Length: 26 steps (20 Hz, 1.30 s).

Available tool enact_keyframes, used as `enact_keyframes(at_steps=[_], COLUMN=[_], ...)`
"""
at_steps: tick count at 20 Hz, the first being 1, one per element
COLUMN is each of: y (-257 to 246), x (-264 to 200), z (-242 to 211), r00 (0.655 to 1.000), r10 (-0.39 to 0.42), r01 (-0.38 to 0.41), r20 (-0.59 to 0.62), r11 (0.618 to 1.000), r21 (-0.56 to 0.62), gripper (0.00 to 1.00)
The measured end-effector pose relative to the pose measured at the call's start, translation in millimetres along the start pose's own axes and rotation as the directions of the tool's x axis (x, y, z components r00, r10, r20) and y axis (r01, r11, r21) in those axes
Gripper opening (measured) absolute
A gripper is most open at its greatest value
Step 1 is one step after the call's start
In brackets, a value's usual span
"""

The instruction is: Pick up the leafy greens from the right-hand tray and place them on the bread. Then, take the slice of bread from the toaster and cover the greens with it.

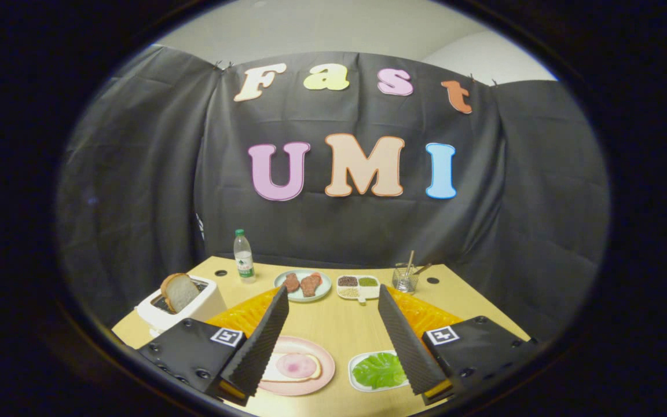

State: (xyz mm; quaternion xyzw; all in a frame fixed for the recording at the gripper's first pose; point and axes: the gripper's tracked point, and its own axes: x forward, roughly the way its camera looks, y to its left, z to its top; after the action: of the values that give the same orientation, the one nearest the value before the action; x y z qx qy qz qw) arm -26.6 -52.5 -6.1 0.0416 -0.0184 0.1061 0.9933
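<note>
My gripper (333,298) is open above the wooden table, its two black ribbed fingers spread wide with nothing between them. Below them on the right, a small white tray (358,364) holds the leafy greens (380,370), close to the right finger (409,341). To its left a pink plate (322,382) carries a slice of bread (278,376) topped with a round of ham (297,365), partly behind the left finger (261,341). At the left of the table a white toaster (209,304) has a slice of bread (179,291) standing up out of its slot.
Beyond the fingers stand a pale plate with meat pieces (303,285), a white divided dish of grains (358,286), a glass with sticks (406,279) and a water bottle (244,256). An orange mat (241,315) lies under the fingers. Black cloth walls the table's far side.
</note>
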Motion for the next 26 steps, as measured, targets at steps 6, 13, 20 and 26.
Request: enact_keyframes(at_steps=[6, 13, 20, 26], y=[-49, -127, -195, -218], x=[-8, 1, 31, 63], z=[-15, -75, -164, -227], r00=[1.0, 0.998, 0.982, 0.968], r10=[0.023, -0.04, -0.106, -0.061], r01=[-0.023, 0.057, 0.188, 0.23], r20=[0.002, -0.043, -0.157, -0.242], r11=[0.981, 0.833, 0.64, 0.598], r21=[0.192, 0.551, 0.745, 0.768], gripper=[0.98, 0.97, 0.96, 0.95])
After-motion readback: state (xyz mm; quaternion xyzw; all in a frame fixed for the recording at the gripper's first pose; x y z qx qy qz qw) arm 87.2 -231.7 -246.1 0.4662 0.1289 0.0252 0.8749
